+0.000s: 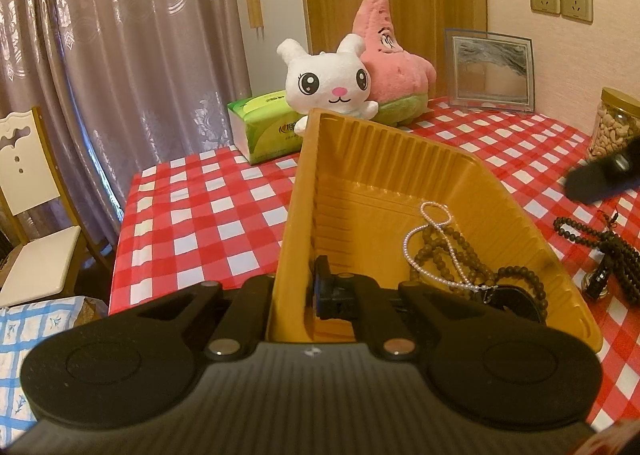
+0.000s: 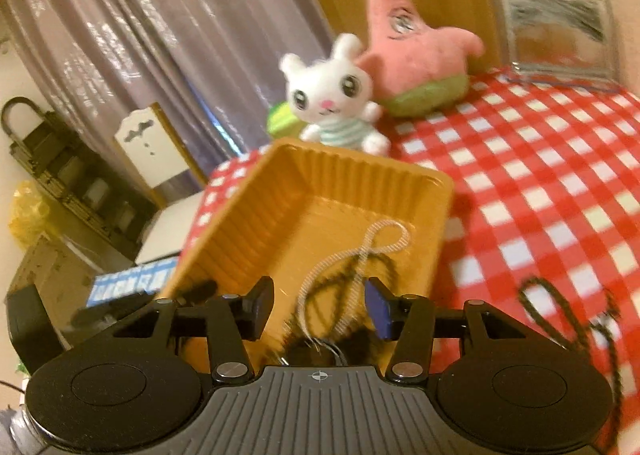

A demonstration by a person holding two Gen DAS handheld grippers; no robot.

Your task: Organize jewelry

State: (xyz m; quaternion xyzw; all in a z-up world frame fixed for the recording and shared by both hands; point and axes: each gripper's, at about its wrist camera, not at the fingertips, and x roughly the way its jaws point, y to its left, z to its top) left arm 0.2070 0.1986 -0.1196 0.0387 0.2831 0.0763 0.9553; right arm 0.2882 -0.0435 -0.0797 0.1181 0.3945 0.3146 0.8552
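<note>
Your left gripper (image 1: pixel 298 297) pinches the tilted yellow tray (image 1: pixel 400 175) wall, right gripper (image 2: pixel 318 305) spread above its beads (image 1: pixel 444 255); more tilt could spill them toward 6 o'clock.

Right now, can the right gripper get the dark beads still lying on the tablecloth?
Probably yes. The right gripper is open over the yellow tray, and the dark beads lie uncovered on the tablecloth beside it, with nothing between.

We see warm, yellowish indoor light in both views. The left wrist picture is sharp; the right wrist picture smears with motion blur. Fisheye bending curves the edges, and corners darken.
</note>
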